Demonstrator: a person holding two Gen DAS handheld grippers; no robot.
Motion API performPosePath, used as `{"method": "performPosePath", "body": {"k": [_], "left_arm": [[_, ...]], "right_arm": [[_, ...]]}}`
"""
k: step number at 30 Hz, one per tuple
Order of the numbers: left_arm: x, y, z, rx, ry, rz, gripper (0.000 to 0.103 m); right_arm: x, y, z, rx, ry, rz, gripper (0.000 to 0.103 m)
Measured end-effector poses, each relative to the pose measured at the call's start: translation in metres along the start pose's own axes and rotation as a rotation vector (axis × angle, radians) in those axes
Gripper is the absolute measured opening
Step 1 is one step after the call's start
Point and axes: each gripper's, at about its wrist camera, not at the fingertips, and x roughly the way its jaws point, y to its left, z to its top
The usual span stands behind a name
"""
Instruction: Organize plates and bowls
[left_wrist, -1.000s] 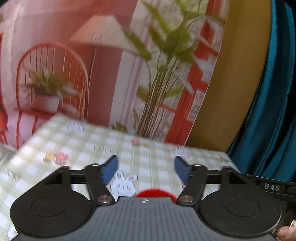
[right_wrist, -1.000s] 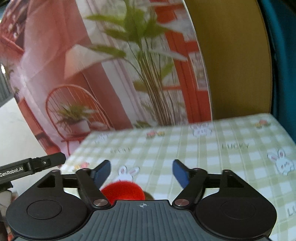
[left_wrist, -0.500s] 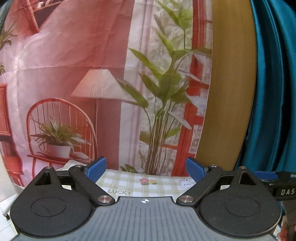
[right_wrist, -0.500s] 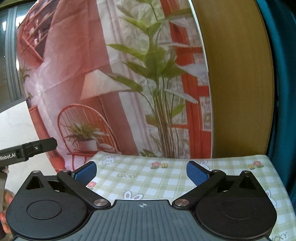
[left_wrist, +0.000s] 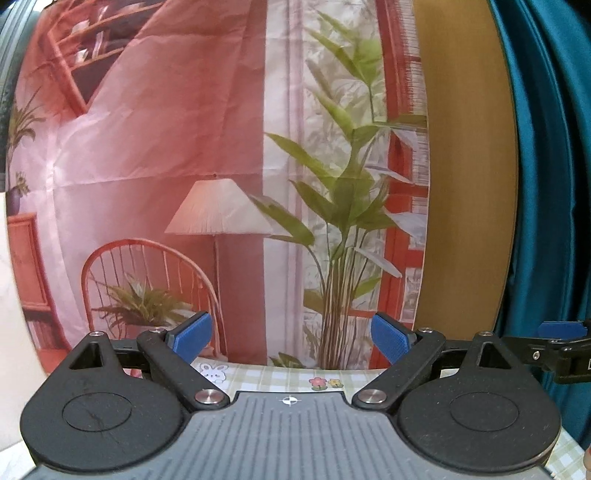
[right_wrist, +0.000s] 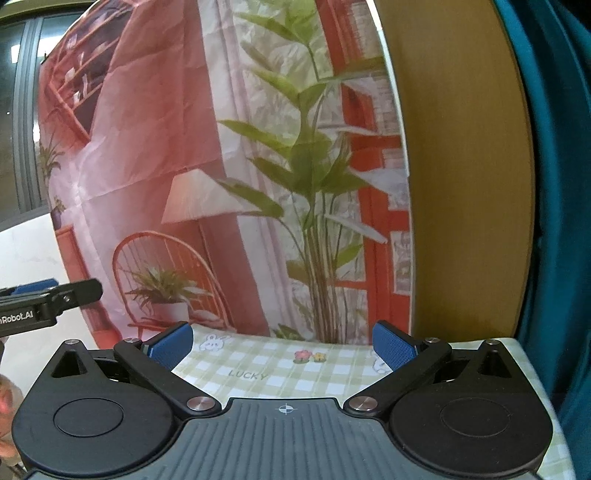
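No plate or bowl shows in either view now. My left gripper (left_wrist: 291, 338) is open and empty, raised and pointing at the backdrop above the far table edge. My right gripper (right_wrist: 282, 343) is open and empty, held above the green checked tablecloth (right_wrist: 266, 365). The right gripper's tip also shows at the right edge of the left wrist view (left_wrist: 554, 345). The left gripper's tip shows at the left edge of the right wrist view (right_wrist: 48, 299).
A printed backdrop (left_wrist: 229, 166) with a chair, lamp and plant hangs behind the table. A wooden panel (right_wrist: 461, 166) and a teal curtain (left_wrist: 554, 166) stand to the right. The tablecloth's far strip shows in the left wrist view (left_wrist: 277, 376).
Both grippers have tilted up and risen. The red dish seen below the fingers a second ago has dropped out of view. Both sets of fingers have opened wider.
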Motion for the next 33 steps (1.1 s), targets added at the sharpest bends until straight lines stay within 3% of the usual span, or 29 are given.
{"method": "performPosePath", "body": {"k": [33], "left_arm": [[-0.007,0.007,-0.004,-0.057,0.016,-0.01,0.093]], "right_arm": [[-0.018,0.002,0.003,-0.003,-0.077,-0.05,0.103]]}}
